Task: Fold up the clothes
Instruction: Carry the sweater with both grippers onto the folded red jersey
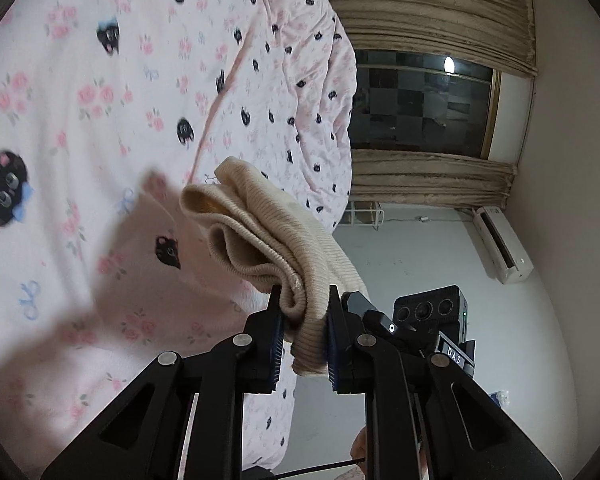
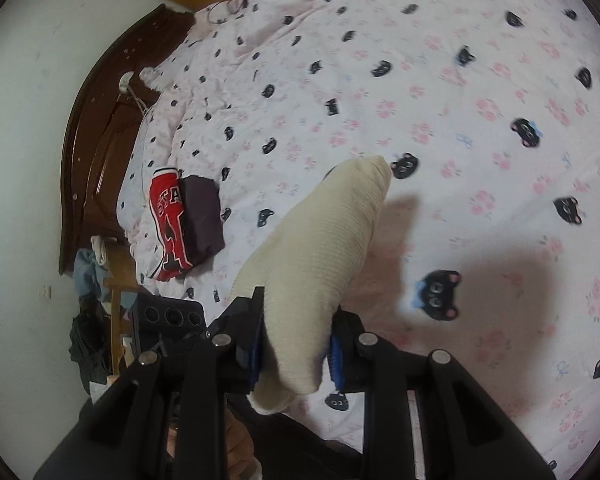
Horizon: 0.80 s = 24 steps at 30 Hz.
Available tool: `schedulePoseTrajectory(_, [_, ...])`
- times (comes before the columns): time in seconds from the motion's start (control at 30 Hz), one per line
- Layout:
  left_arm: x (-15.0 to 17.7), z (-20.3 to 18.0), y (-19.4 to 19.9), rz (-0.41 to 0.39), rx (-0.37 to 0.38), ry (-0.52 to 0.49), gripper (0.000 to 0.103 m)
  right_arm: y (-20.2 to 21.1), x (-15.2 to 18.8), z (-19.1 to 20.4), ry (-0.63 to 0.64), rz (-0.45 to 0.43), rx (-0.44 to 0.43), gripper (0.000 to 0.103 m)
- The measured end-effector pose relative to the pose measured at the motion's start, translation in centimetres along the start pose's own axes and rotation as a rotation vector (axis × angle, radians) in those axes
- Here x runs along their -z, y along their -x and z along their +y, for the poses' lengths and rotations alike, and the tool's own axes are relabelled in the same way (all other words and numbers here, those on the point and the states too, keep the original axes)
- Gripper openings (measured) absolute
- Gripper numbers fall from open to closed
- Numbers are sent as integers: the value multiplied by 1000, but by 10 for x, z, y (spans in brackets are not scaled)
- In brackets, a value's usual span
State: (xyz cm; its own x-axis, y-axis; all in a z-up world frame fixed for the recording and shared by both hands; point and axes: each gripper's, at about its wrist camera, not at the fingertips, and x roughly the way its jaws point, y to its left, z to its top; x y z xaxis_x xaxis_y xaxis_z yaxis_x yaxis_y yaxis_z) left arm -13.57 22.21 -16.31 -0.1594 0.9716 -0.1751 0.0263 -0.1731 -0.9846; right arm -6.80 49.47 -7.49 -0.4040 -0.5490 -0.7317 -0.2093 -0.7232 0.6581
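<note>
Both hand-held grippers are closed on the same cream ribbed knit garment [image 1: 268, 236]: the left hand-held gripper [image 1: 305, 318] pinches a bunched, folded-over edge, and the right hand-held gripper [image 2: 298, 332] clamps a thick roll of it [image 2: 320, 248], so the garment hangs in the air above the bed [image 2: 480, 80] with its cat-and-flower quilt. The main risk, as I judge it, is slippage: each grip holds several loose layers, and a sharp pull apart could let an inner layer slide out and spoil the fold. Lowering it unevenly could also drop it in a heap, or crowd the folded red garment [image 2: 166, 224] and dark garment [image 2: 202, 216] lying near the headboard [image 2: 96, 152]. How the cloth runs between the two grips is not shown, and its full shape is hard to make out; it may be a sweater. Motion blur softens the quilt pattern.
</note>
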Motion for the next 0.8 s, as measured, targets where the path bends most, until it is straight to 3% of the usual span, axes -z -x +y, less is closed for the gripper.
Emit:
schedulePoseTrajectory(0.13, [-11,-8,29,-36,-65,-14,15,-18,-3,20,22,19,-29,27])
schedulePoseTrajectory(0.27, [-36,-29,74,-99,-138,-59,15,-45,-16,55,66,17,-113,27])
schedulePoseTrajectory(0.57, [-122,-96,196,-291,-329,-207,15,-124,-53,185,241,-40,-352,27])
schedulePoseTrajectory(0.8, [-192,-88,259,-362,-400,-224,16,-201,-76,263,321,-71,-462,27])
